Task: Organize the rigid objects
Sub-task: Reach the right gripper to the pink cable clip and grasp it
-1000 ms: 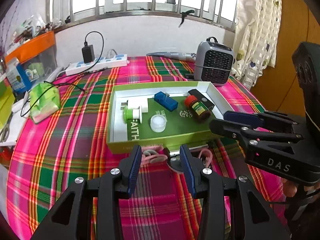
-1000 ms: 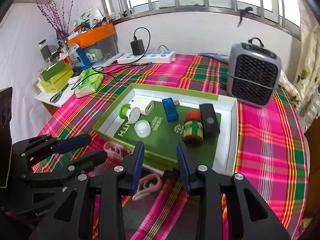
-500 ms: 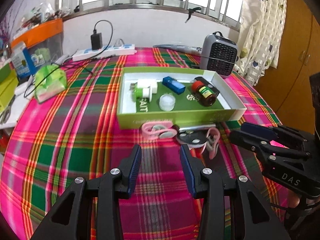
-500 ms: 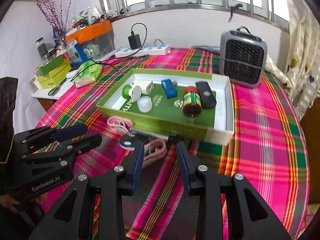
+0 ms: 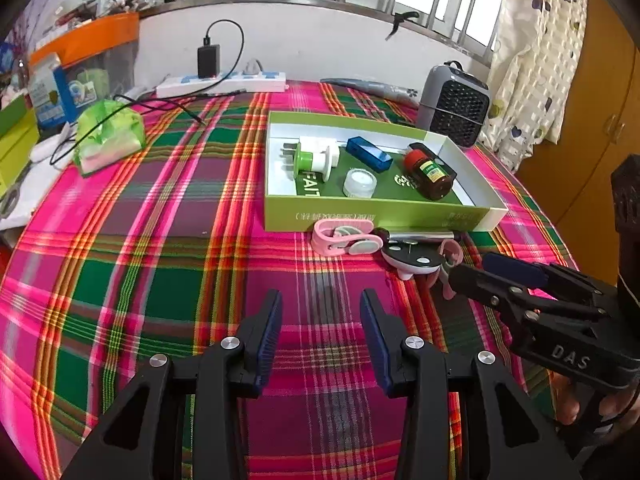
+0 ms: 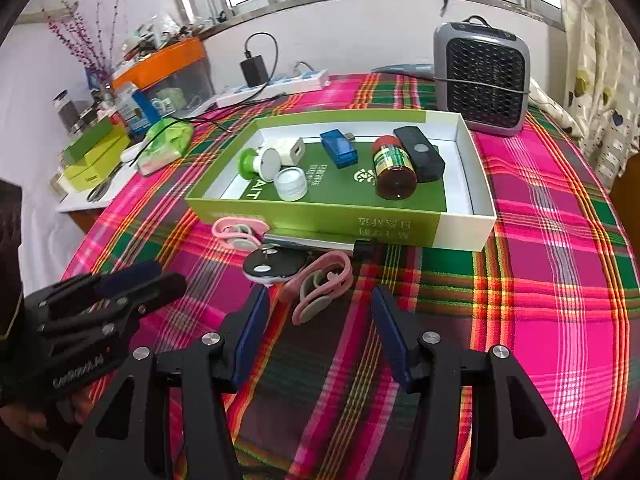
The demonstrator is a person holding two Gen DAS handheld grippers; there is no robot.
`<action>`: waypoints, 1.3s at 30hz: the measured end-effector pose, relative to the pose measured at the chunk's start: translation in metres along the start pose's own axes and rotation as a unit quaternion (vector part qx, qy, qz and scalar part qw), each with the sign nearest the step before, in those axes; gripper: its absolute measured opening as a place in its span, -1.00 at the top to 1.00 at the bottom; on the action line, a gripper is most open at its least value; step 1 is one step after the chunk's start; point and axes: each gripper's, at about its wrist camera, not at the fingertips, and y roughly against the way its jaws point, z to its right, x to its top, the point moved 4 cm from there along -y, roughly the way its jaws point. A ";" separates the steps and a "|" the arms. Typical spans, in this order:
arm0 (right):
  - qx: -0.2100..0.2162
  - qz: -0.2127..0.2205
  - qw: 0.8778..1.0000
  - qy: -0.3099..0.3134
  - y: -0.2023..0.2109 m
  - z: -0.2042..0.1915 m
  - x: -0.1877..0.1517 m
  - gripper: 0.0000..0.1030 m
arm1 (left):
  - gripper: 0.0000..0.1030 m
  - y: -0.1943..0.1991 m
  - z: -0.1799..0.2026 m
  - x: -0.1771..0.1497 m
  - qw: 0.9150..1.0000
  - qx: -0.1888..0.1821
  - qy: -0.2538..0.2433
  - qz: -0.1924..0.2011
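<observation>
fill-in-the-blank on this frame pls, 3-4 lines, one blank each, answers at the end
1. The brown bottle in the green box has a ____ cap.
2. The blue USB stick lies ____ the box.
3. The pink clip lies on the tablecloth, ____ the box.
4. Both the left gripper and the right gripper are ____, holding nothing.

Answers: red; inside; outside; open

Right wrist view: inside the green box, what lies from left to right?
Green spool → white charger plug → blue USB stick → brown bottle with red cap → black remote. The clear jar overlaps the spool, so it is left out.
</observation>
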 end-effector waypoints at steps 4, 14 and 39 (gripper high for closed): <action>-0.003 -0.002 1.000 0.000 -0.005 -0.004 0.001 -0.05 | 0.24 -0.002 -0.001 -0.001 1.000 -0.007 0.000 -0.003; -0.051 -0.013 0.999 -0.011 -0.010 0.006 0.000 -0.05 | 0.24 -0.005 -0.002 0.000 1.000 -0.020 -0.001 -0.006; -0.098 -0.020 0.995 -0.016 -0.011 0.013 -0.002 -0.05 | 0.24 -0.006 -0.005 0.000 0.999 -0.029 -0.005 -0.013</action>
